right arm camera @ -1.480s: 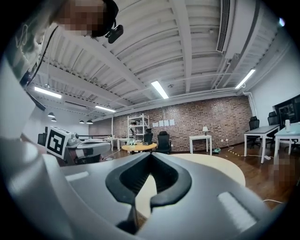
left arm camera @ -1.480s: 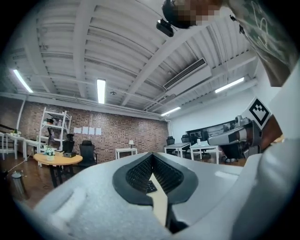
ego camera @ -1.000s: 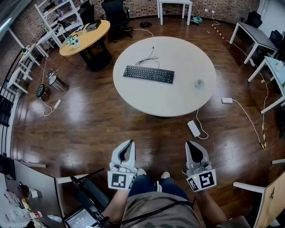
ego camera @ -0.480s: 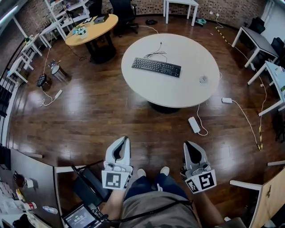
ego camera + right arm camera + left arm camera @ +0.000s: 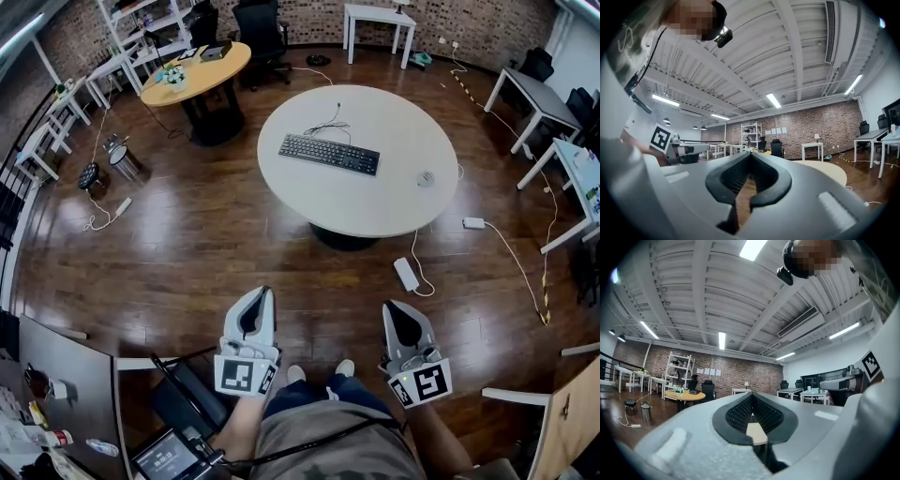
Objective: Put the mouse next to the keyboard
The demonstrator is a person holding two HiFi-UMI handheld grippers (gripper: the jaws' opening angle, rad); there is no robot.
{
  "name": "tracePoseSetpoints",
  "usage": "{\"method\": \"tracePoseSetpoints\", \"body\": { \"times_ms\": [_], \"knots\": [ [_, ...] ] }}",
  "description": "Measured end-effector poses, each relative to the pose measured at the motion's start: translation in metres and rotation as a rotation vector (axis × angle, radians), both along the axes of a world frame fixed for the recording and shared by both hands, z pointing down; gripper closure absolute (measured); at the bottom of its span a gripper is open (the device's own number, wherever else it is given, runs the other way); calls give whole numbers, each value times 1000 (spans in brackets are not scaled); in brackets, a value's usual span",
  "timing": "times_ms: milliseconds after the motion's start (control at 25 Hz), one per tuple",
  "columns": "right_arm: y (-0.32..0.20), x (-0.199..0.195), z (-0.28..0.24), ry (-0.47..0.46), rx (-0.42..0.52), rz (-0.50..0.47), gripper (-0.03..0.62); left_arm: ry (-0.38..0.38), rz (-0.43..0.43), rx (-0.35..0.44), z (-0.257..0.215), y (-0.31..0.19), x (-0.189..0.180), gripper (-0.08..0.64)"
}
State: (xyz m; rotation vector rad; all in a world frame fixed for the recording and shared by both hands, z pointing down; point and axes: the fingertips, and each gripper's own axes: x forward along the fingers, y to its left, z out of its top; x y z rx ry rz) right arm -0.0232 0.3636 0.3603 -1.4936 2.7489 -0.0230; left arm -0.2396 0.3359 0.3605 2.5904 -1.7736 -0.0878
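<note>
A black keyboard (image 5: 328,153) lies near the middle of the round white table (image 5: 309,197), its cable coiled behind it. The small grey mouse (image 5: 426,178) sits alone near the table's right edge, well apart from the keyboard. Both grippers hover low over the wooden floor in front of the person's legs, far short of the table. My left gripper (image 5: 262,293) is shut and holds nothing; in the left gripper view (image 5: 751,394) its jaws meet at the tip. My right gripper (image 5: 394,307) is likewise shut and empty, and its own view (image 5: 751,154) looks toward the white table (image 5: 825,171).
A white power strip (image 5: 406,274) and cables lie on the floor in front of the table's foot. A yellow round table (image 5: 192,66) stands at the back left, white desks (image 5: 534,89) at the right. A dark chair frame (image 5: 178,394) and a laptop (image 5: 169,459) sit at the lower left.
The view has shifted: the table now appears slightly smaller and further right. Both grippers have moved together a little up the picture, still shut and empty.
</note>
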Motion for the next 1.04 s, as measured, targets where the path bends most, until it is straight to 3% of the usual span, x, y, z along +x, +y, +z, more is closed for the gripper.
{"method": "tracePoseSetpoints", "body": {
  "times_ms": [720, 1040],
  "knots": [
    [-8, -10, -10, 46, 29, -33, 588, -17, -19, -2, -2, 1, -14, 560],
    [-10, -14, 10, 53, -12, -8, 589, -10, 40, -24, 15, 6, 0, 560]
  ]
}}
